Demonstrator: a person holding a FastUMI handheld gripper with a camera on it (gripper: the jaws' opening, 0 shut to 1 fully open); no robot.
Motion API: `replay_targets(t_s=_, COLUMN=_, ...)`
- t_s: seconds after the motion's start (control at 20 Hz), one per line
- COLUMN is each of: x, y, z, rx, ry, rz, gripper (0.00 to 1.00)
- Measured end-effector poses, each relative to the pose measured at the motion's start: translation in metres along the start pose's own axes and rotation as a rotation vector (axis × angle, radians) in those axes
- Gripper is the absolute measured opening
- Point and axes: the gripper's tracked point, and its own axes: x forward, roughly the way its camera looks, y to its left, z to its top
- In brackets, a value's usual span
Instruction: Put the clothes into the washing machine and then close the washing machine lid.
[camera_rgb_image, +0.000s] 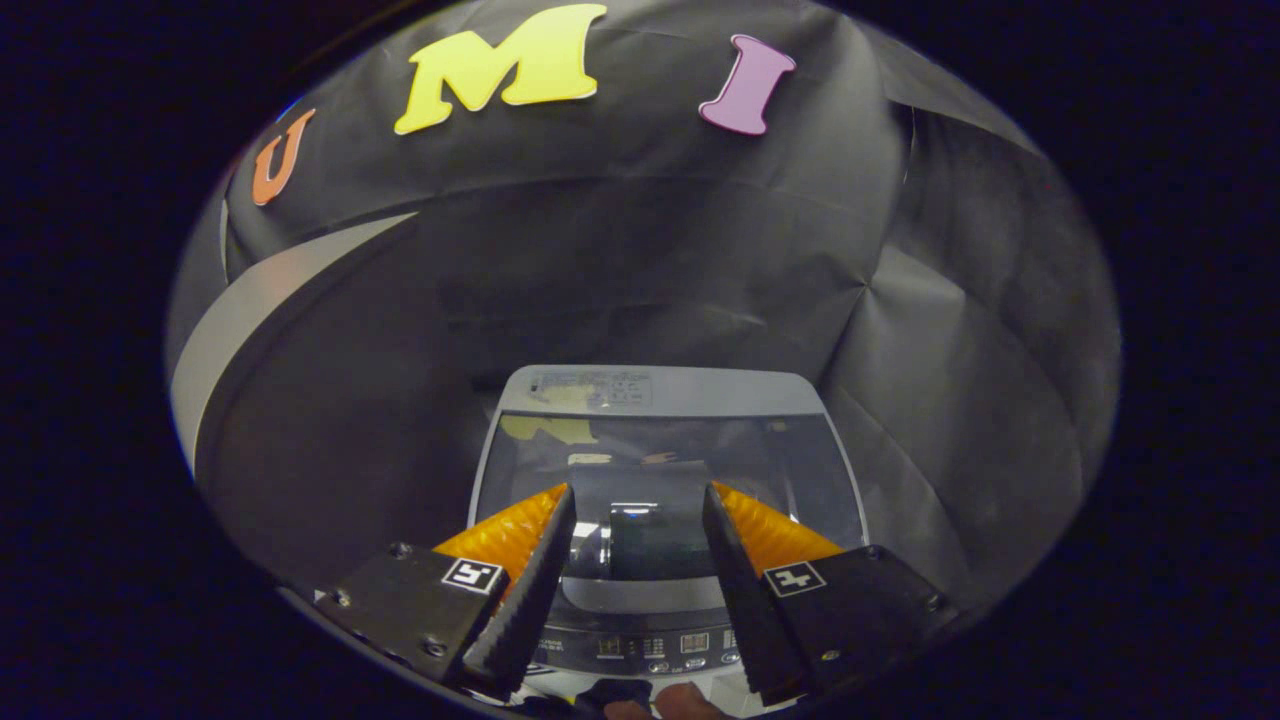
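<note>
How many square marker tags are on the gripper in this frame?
2. One tag sits on the black base of the left finger, one tag on the right finger's base. The gripper is open above the closed washer lid.

Grey washing machine (660, 390); orange-and-black ribbed gripper (638, 500) jaws.

washing machine (655, 480) below tool (638, 500), lid (665, 450) down

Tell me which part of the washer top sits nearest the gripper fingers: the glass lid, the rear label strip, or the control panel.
The control panel. It lies low between the fingers of the open gripper; the closed glass lid and label strip lie farther ahead on the washing machine.
</note>
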Motion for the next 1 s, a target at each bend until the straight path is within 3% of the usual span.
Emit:
replay_targets(t_s=0.45, x=-0.125, y=0.048, z=0.055, rx=0.046, ry=-0.265, rz=0.035, gripper=0.80)
replay_targets(t_s=1.0, x=-0.283, y=0.046, z=0.083, rx=0.048, ry=-0.517, rz=0.049, gripper=0.80)
